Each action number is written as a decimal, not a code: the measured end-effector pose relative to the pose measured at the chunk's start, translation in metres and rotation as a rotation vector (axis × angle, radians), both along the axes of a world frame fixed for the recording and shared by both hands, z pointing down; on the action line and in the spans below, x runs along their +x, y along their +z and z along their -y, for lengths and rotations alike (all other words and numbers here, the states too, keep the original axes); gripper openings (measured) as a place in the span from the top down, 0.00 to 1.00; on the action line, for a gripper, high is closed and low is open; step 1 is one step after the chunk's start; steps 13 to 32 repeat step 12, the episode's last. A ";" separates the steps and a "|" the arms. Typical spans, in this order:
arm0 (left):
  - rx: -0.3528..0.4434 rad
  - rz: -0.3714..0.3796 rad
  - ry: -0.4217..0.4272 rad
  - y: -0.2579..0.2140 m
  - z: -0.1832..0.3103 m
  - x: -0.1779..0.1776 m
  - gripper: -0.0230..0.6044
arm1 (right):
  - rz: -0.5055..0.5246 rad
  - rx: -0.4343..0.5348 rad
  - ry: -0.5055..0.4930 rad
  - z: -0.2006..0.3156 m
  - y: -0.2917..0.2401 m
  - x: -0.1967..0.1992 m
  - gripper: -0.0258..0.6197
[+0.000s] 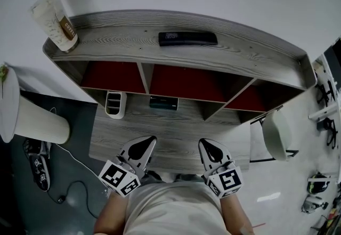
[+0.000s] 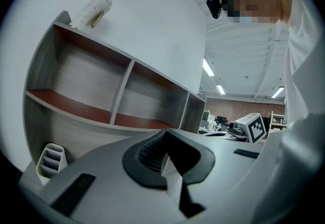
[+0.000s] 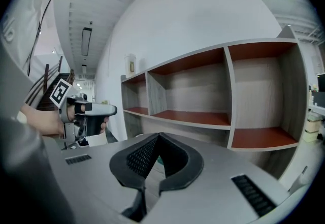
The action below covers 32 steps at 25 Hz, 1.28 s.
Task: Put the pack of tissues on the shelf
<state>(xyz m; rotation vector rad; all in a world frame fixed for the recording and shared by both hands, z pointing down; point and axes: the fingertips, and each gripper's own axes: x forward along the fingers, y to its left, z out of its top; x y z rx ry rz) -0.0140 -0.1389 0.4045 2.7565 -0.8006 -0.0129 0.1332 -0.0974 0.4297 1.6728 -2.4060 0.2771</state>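
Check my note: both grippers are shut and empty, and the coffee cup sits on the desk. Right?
No: the head view shows the coffee cup on top of the shelf unit, at its left end, not on the desk. The left gripper and right gripper are shut and empty.

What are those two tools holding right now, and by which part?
Nothing: the left tool and the right tool are both shut, with nothing between their jaws.

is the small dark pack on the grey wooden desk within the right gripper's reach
Probably yes: only bare desk lies between the right gripper and the small dark pack; its shut jaws must open.
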 end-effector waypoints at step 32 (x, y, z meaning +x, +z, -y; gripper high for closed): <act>-0.015 0.014 0.008 0.003 0.000 -0.004 0.94 | -0.008 -0.018 -0.008 0.002 0.006 -0.009 0.92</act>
